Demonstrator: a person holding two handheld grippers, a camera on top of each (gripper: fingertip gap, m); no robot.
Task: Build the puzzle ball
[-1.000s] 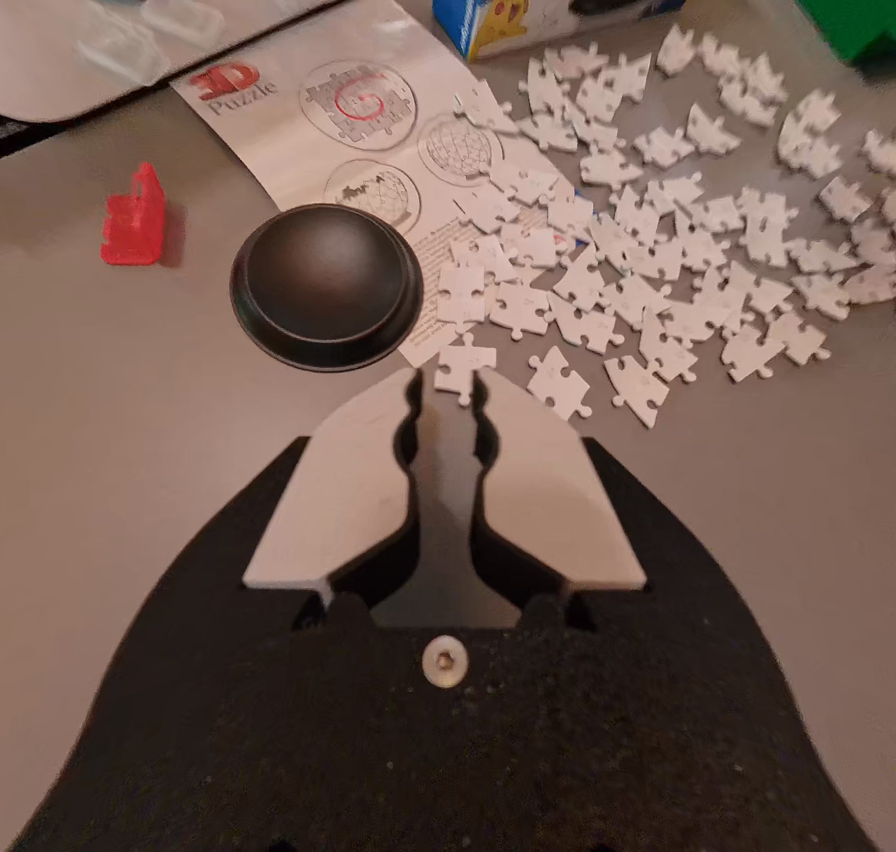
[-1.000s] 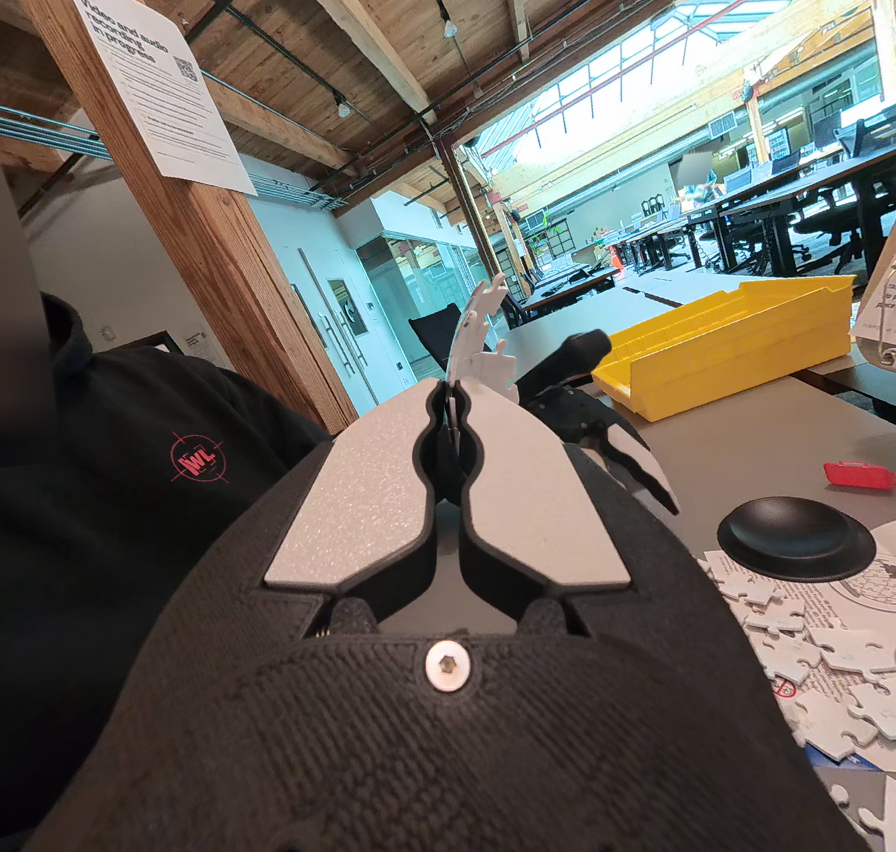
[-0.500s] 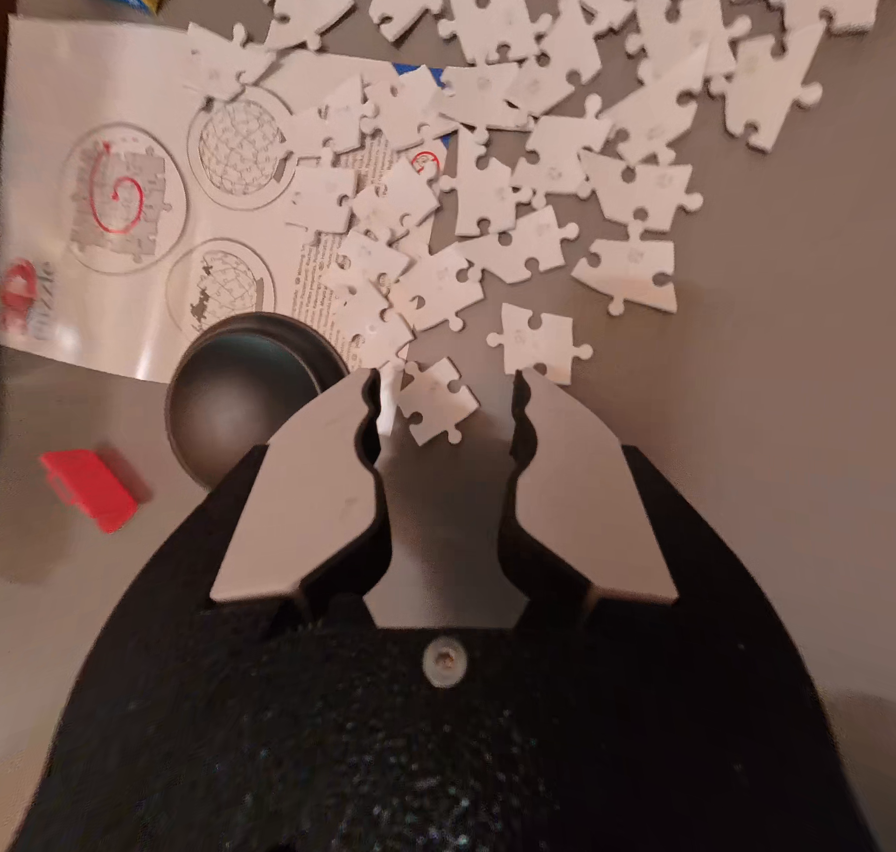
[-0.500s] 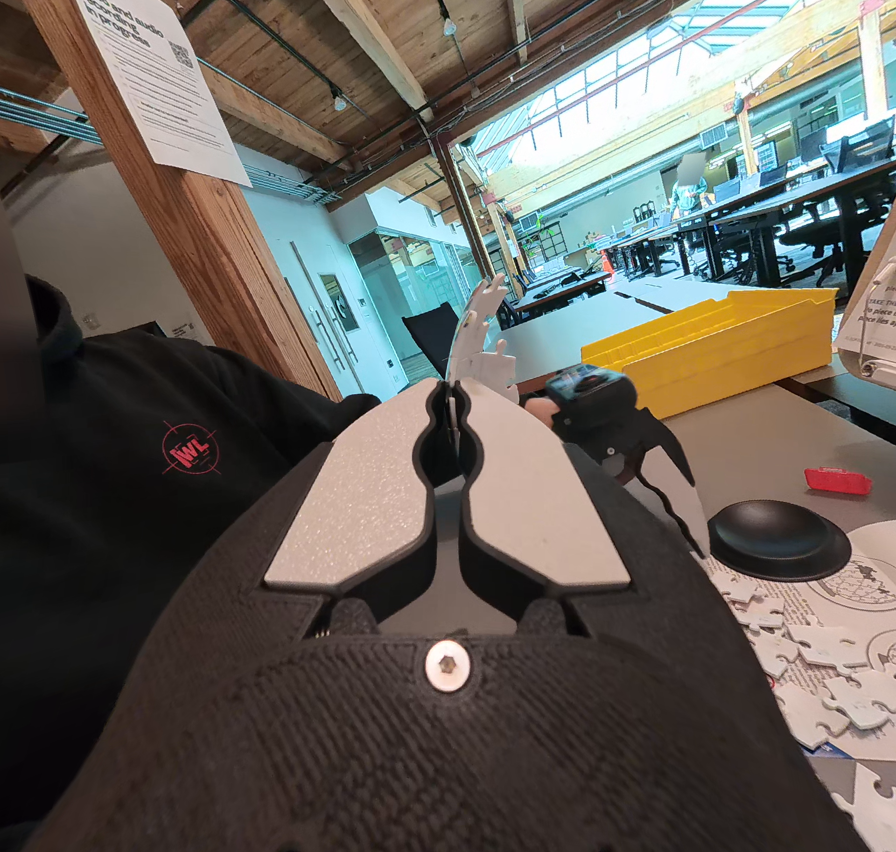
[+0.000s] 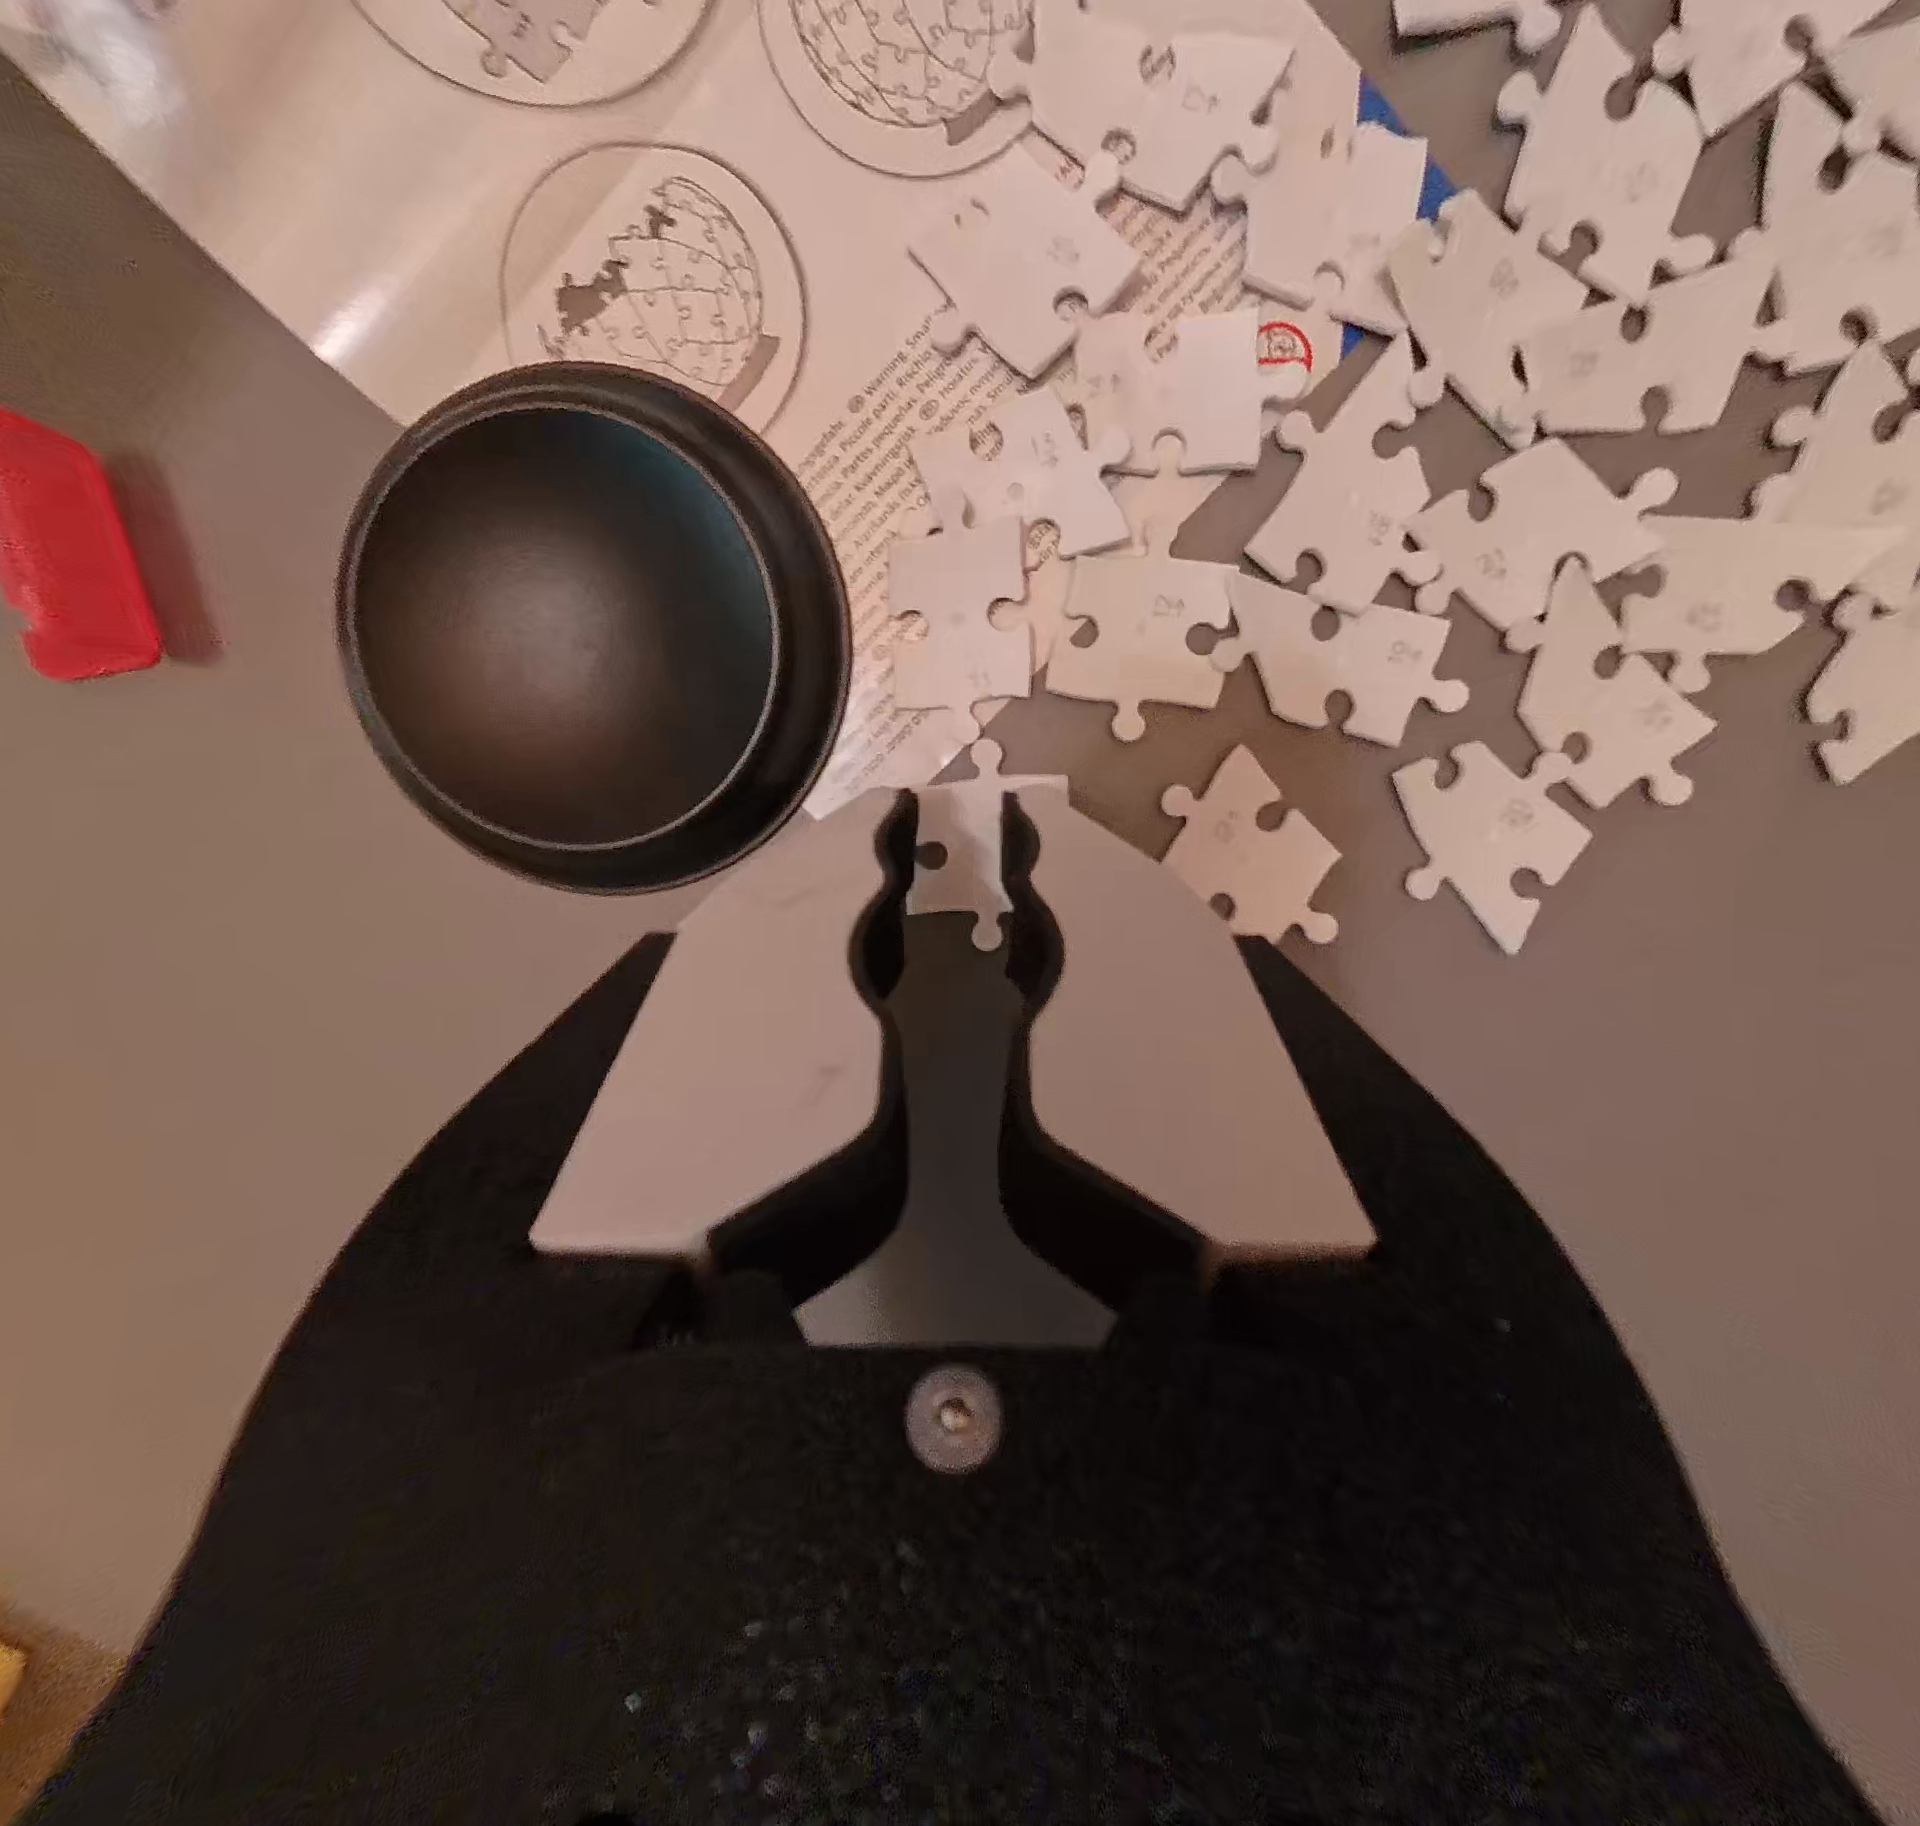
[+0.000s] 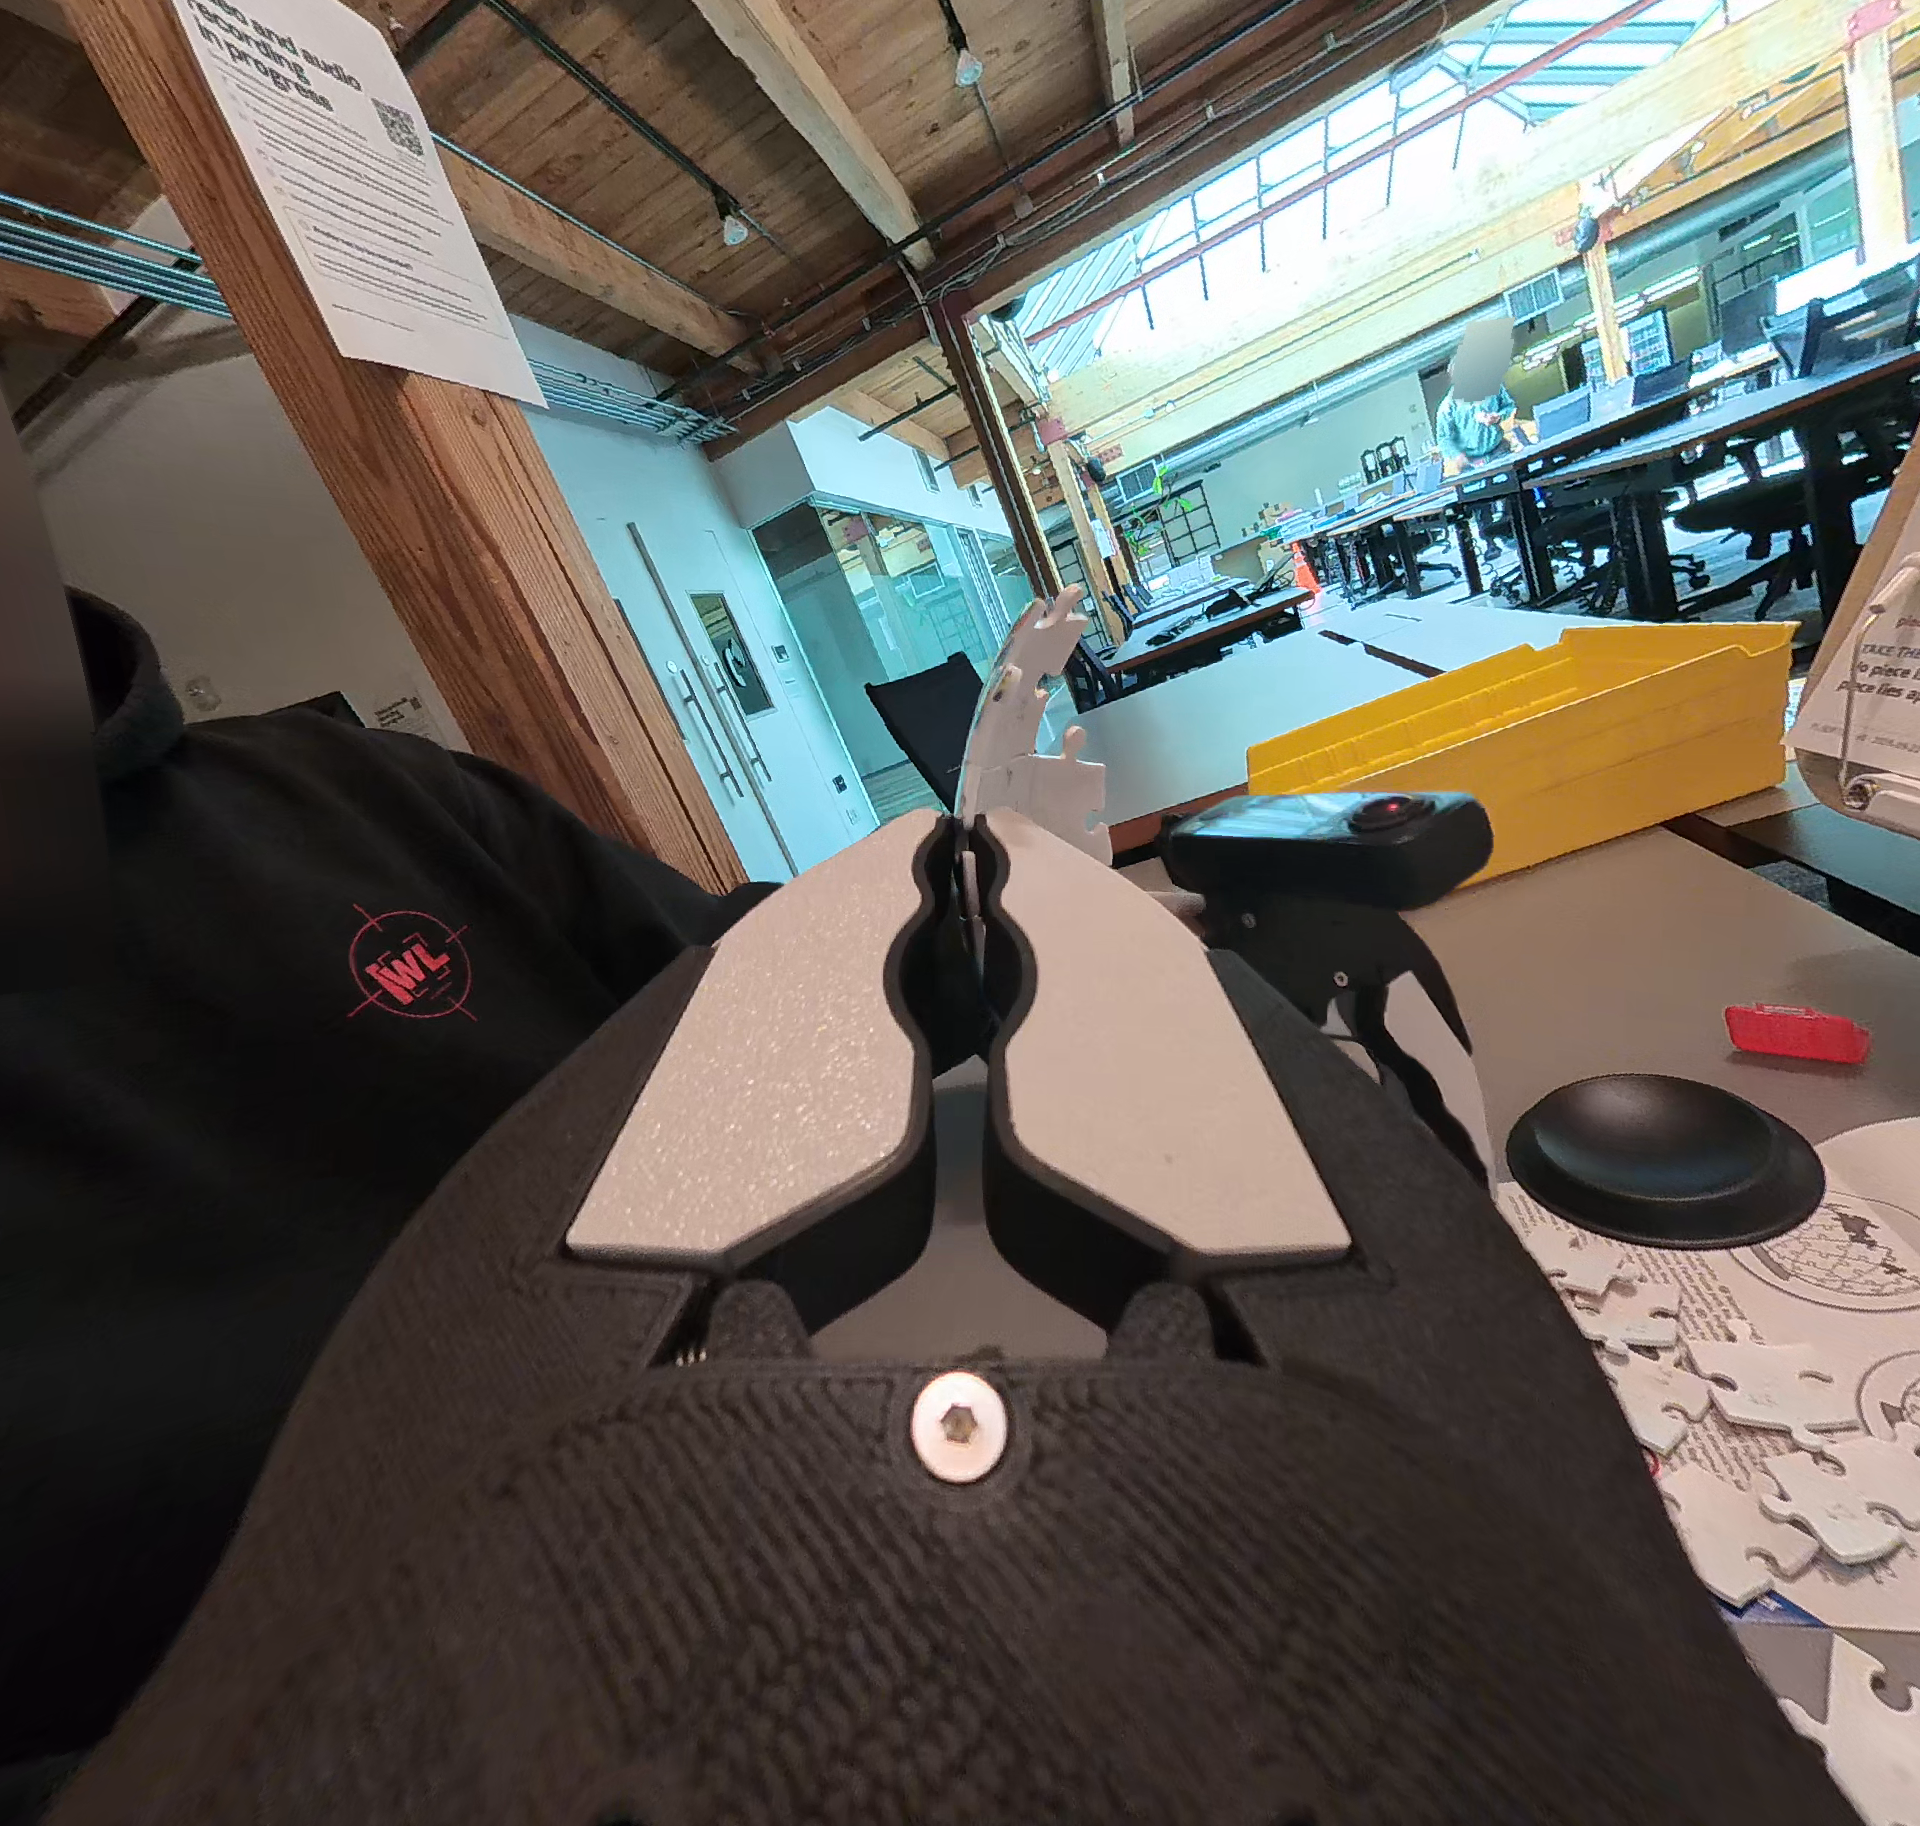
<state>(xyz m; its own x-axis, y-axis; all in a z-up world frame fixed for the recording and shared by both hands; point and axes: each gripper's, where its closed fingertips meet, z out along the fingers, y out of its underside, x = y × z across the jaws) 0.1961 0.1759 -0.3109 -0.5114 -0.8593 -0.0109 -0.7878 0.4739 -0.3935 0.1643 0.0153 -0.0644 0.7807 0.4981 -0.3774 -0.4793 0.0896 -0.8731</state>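
Since half a second ago your left gripper has narrowed from a wide gape and now pinches a single white piece between its fingertips at the near edge of the scatter. That piece lies flat, its long axis running along the fingers, one knob pointing away toward the leaflet and another back toward the gripper body. Just left of it sits the black stand, dish side up, holding nothing, its far edge overlapping the leaflet's corner. Loose pieces spread face-down to the right over the grey table, some lying on the leaflet. A red block sits well left of the stand.

Your right gripper is clamped on a curved strip of joined pieces, held up off the table; the strip stands upright, arching up and to the right. Behind it a yellow bin rests on the table; its contents are hidden.
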